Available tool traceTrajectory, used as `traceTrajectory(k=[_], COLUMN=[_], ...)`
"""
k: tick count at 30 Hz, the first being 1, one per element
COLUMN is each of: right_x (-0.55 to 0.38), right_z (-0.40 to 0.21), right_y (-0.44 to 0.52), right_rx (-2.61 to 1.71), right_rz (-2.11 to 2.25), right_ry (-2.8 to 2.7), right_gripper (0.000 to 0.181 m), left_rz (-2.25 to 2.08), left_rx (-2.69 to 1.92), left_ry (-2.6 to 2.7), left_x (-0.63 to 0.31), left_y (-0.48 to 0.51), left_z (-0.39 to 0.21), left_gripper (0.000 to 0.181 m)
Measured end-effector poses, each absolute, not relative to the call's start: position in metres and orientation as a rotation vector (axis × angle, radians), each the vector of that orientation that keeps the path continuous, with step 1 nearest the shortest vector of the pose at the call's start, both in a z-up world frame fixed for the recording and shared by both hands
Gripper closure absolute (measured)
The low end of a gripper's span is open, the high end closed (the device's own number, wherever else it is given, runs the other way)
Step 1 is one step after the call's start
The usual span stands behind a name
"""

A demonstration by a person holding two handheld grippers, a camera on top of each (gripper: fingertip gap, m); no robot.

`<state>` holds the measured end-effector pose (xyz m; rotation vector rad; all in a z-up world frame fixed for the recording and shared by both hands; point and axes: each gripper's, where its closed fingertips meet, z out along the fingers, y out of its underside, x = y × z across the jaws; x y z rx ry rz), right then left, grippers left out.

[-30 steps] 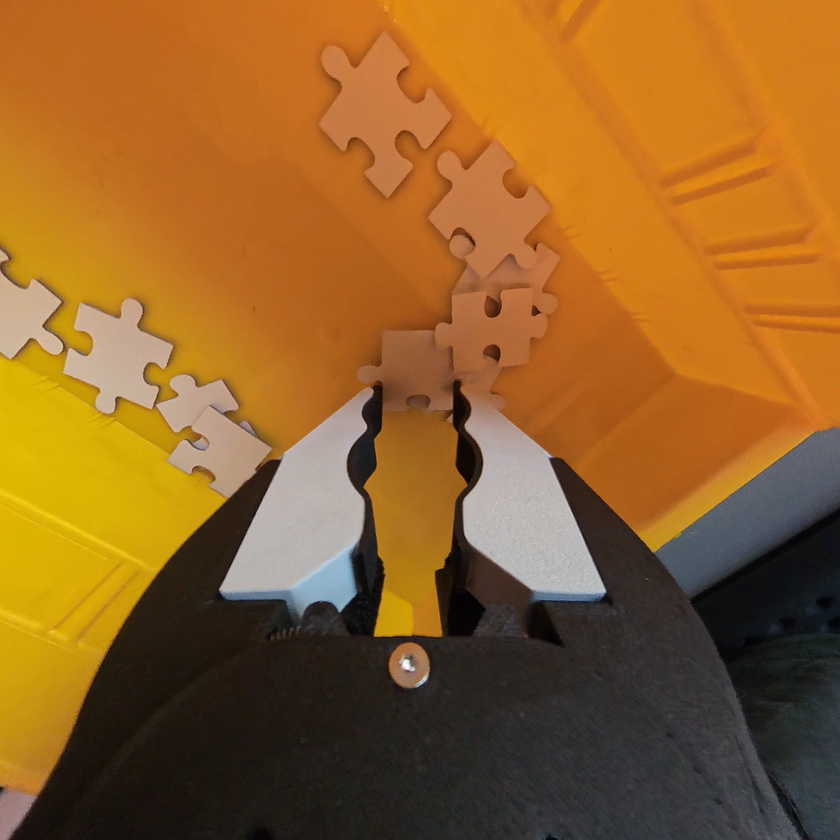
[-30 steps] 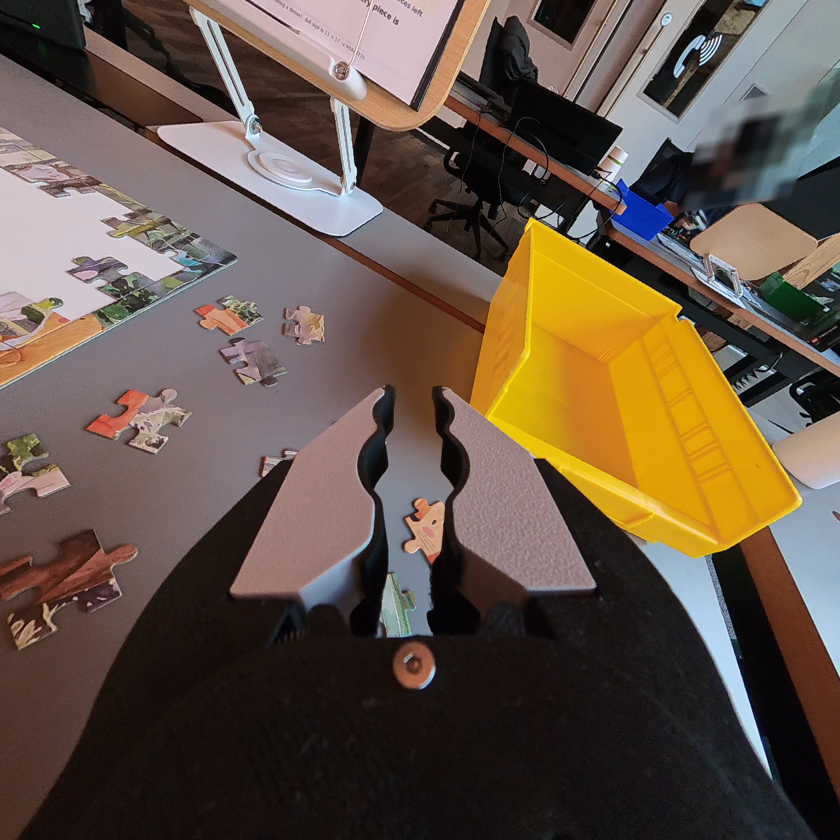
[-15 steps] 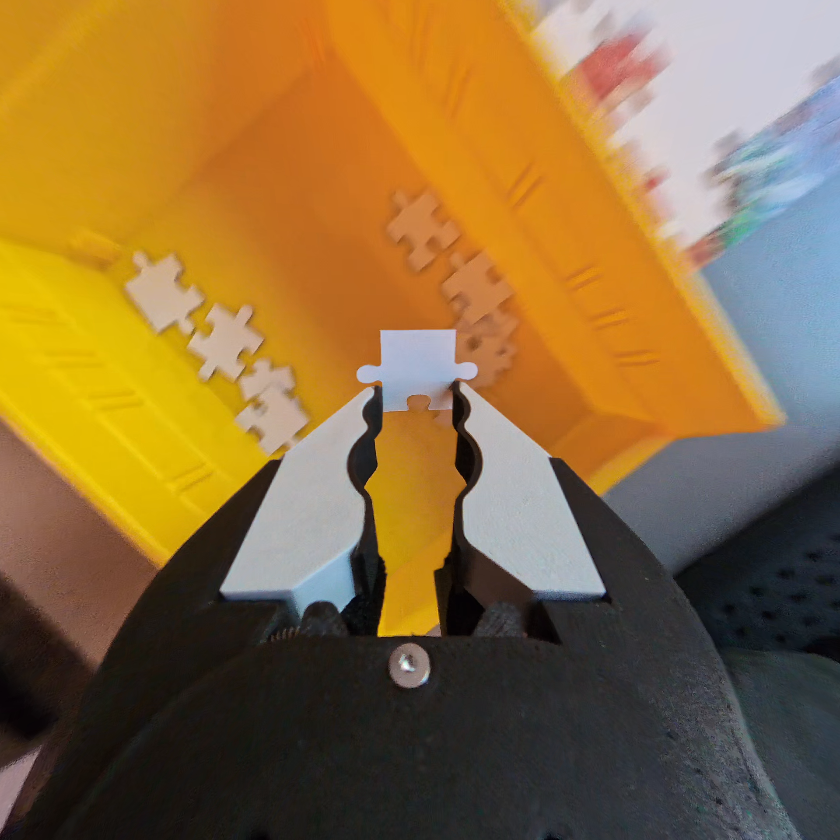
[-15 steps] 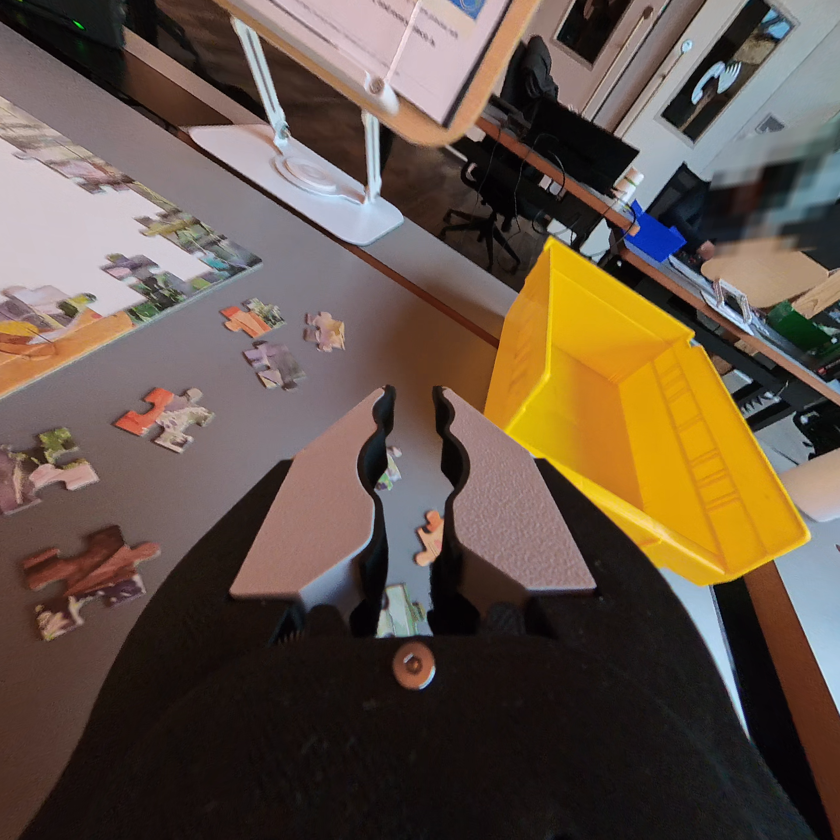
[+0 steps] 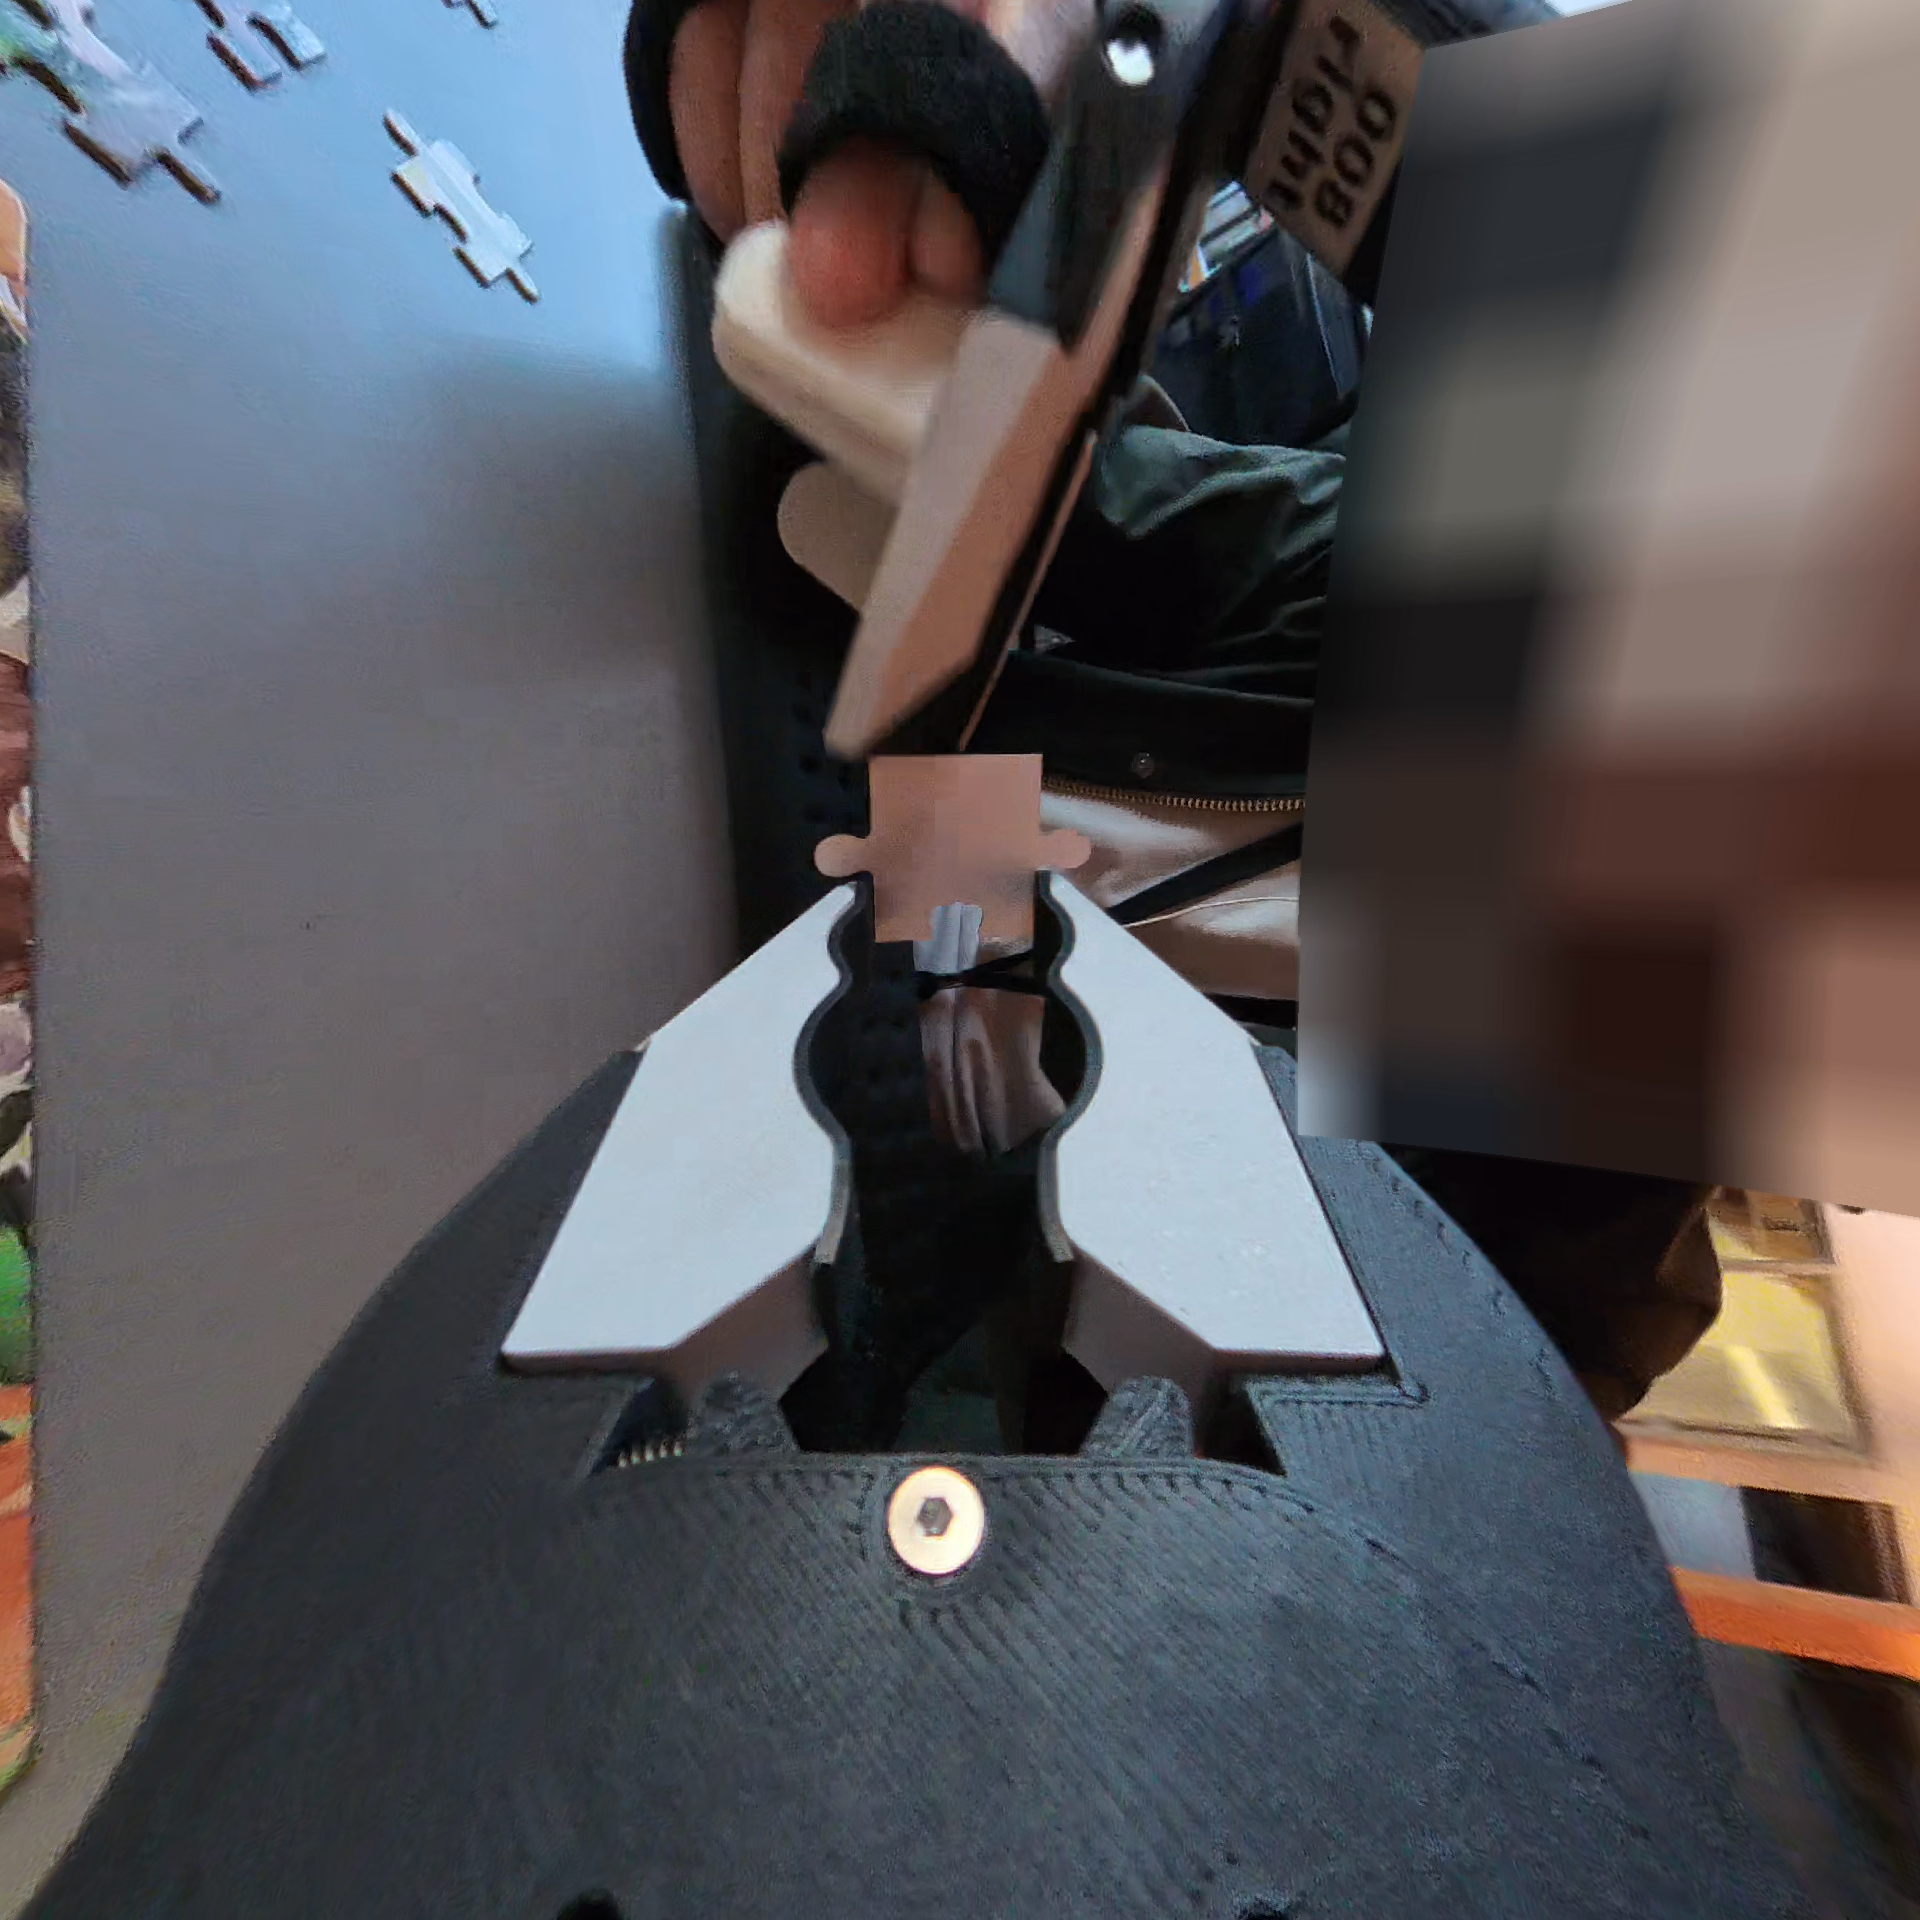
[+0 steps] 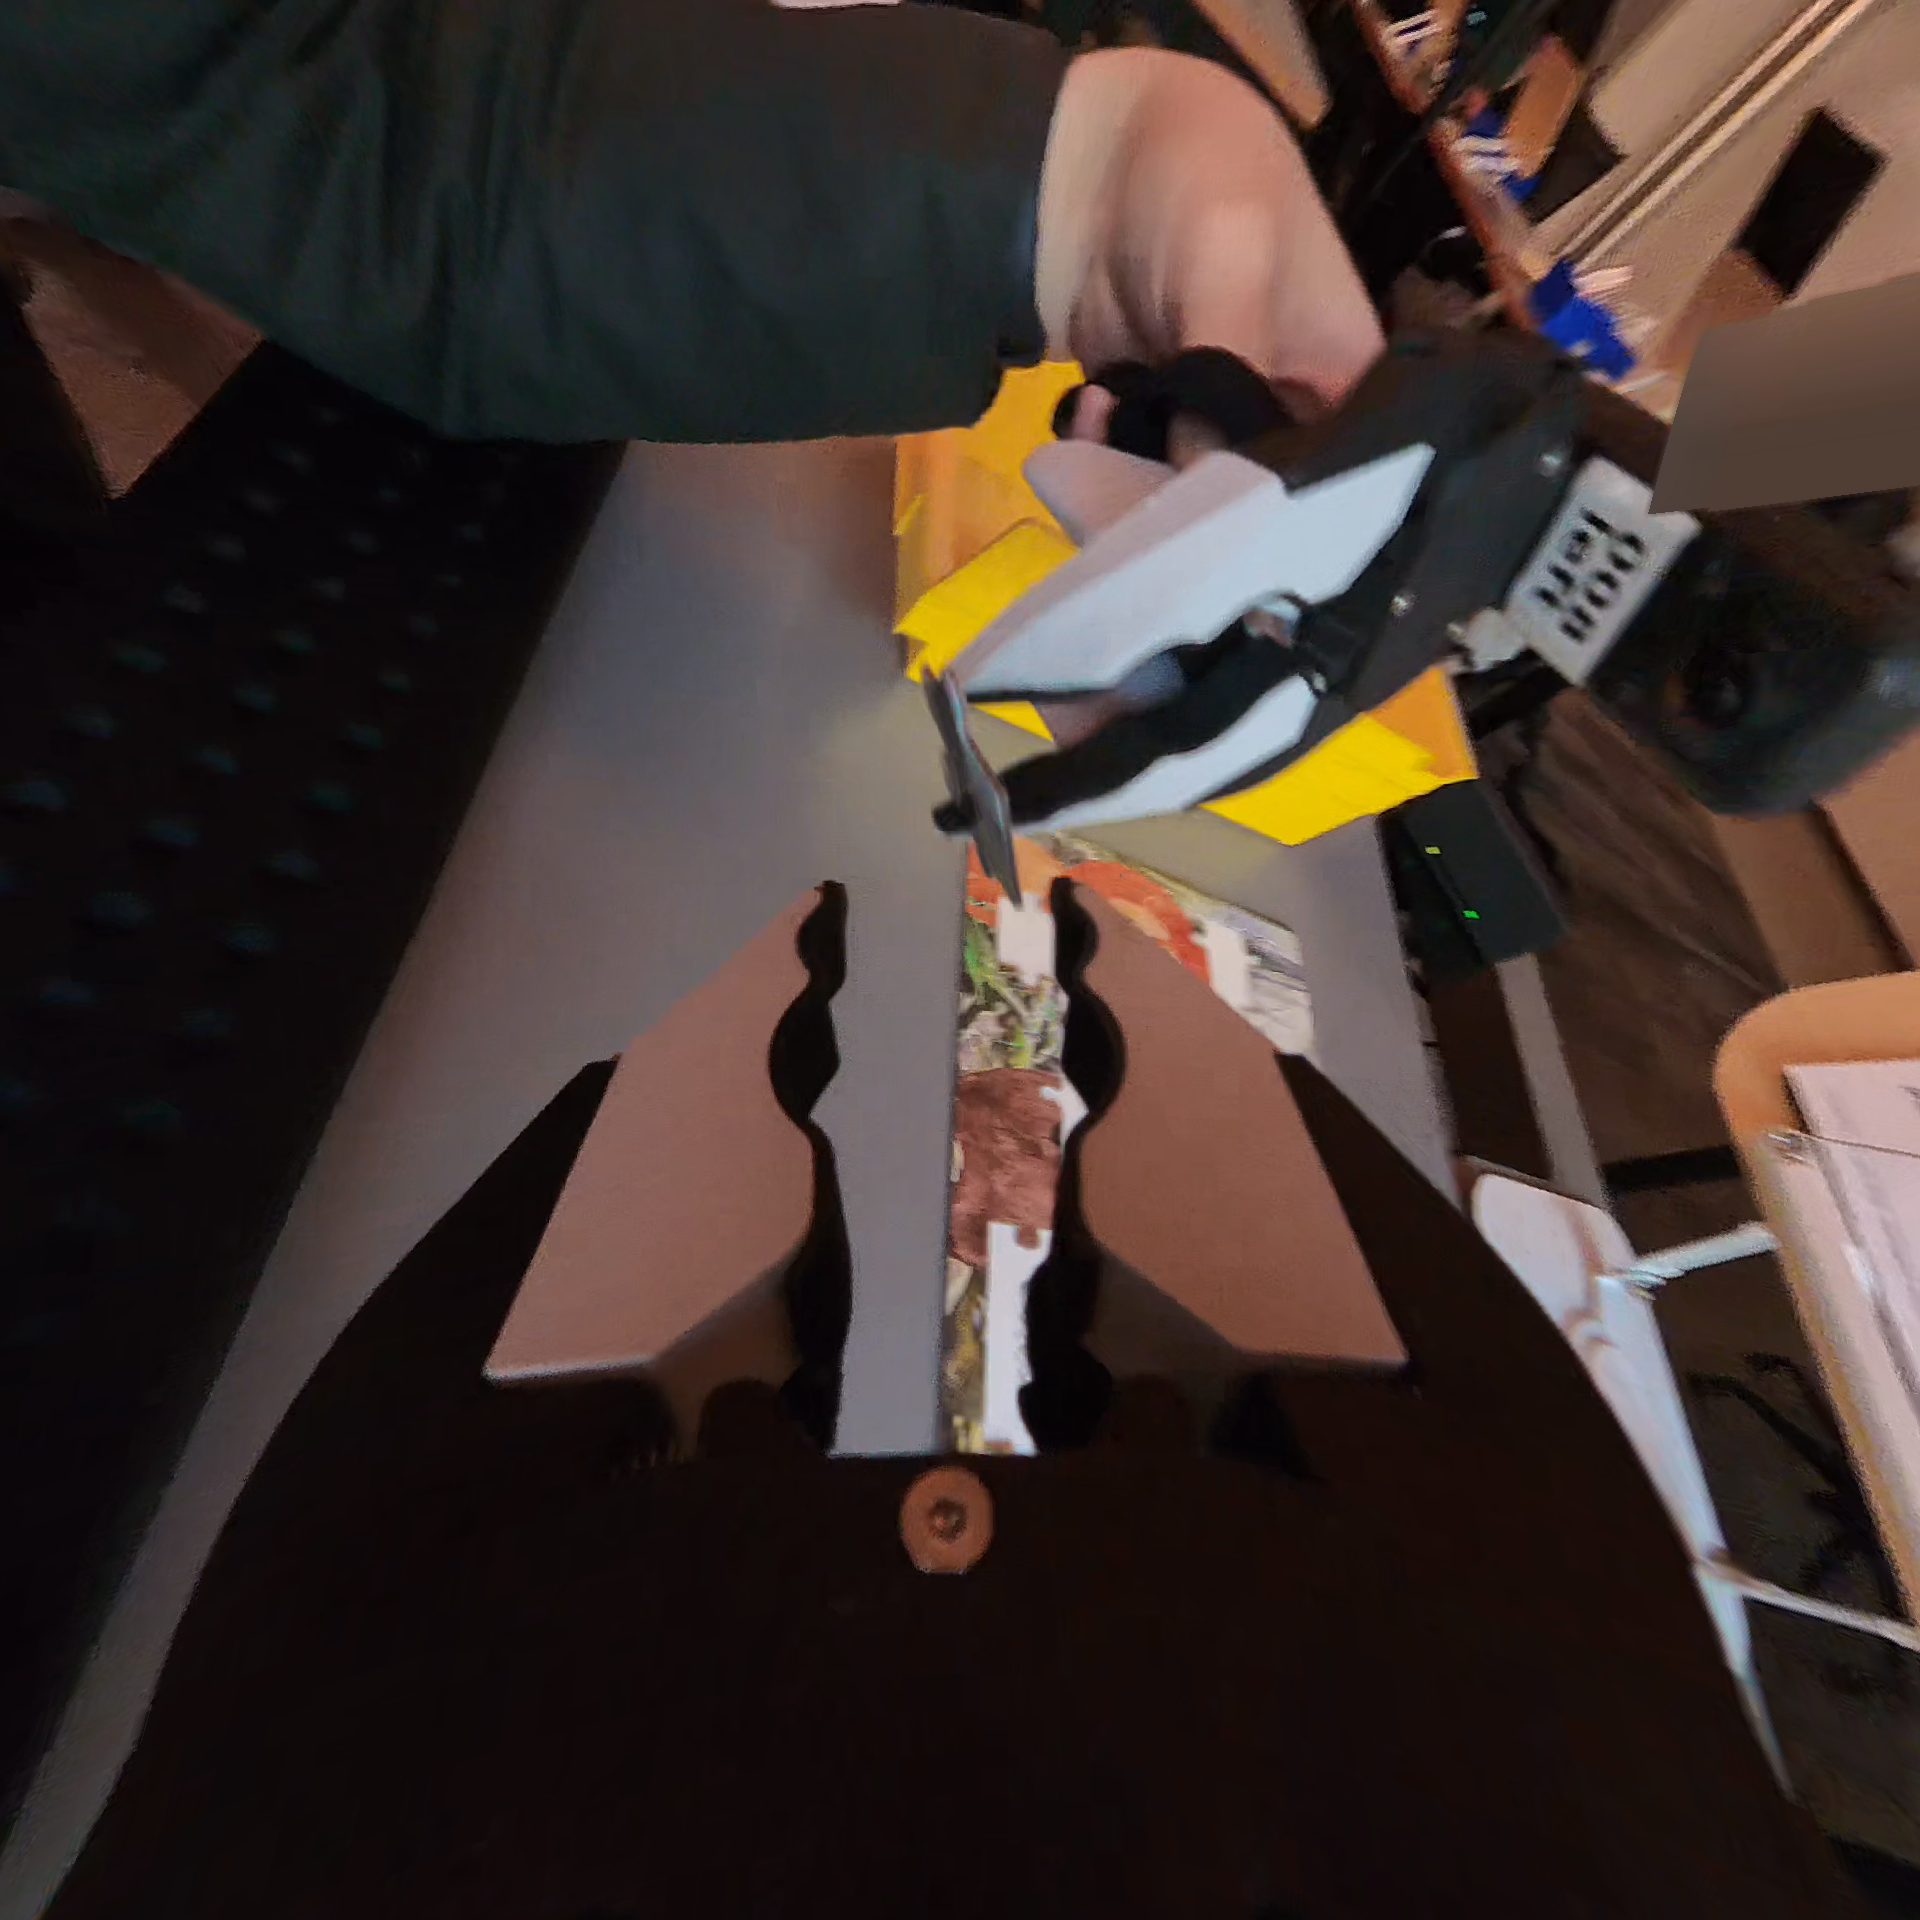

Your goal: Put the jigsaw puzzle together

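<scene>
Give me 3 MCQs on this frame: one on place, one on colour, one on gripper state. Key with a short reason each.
1. Where is the puzzle piece that the left gripper has?
A. flat on the table
B. held in the air between its fingertips
C. in the bin

2. What colour is the bin behind the left gripper in the right wrist view?
A. yellow
B. blue
C. green

3. What state is the right gripper in?
A. shut on a piece
B. shut on nothing
C. open, holding nothing

Key: B, the piece stands clamped at the tips, off the table; A, yellow walls show around the gripper; C, its fingers stand apart with table and the assembled puzzle seen through the gap.
</scene>
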<state>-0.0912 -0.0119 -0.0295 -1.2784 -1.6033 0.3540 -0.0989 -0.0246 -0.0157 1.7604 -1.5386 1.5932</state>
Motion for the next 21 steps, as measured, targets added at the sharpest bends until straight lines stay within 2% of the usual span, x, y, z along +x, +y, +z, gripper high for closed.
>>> traceTrajectory(k=[2, 3, 6, 12, 19, 21], right_x=[-0.092, -0.09, -0.082, -0.055, -0.041, -0.042], right_z=[-0.043, -0.045, -0.041, -0.006, -0.005, -0.011], right_y=[-0.017, -0.015, -0.009, 0.026, 0.041, 0.044], right_rx=[-1.302, -1.326, -1.422, -1.538, -1.535, -1.563], right_rz=[0.433, 0.459, 0.711, 1.545, 1.648, 1.633], right_ry=[-1.631, -1.599, -1.418, -0.733, -0.557, -0.546], right_gripper=[0.174, 0.178, 0.181, 0.181, 0.181, 0.181], left_rz=[1.57, 1.549, 1.669, 1.933, 1.992, 2.05], left_rx=[1.769, 1.768, 1.78, 1.989, 2.016, 1.998], left_ry=[-1.492, -1.479, -1.409, -1.38, -1.406, -1.392], left_x=[-0.09, -0.089, -0.077, -0.061, -0.042, -0.037], left_y=[-0.025, -0.026, -0.015, 0.035, 0.039, 0.042], left_z=[-0.025, -0.028, -0.018, -0.002, -0.003, -0.001], left_gripper=[0.153, 0.153, 0.152, 0.145, 0.159, 0.175])
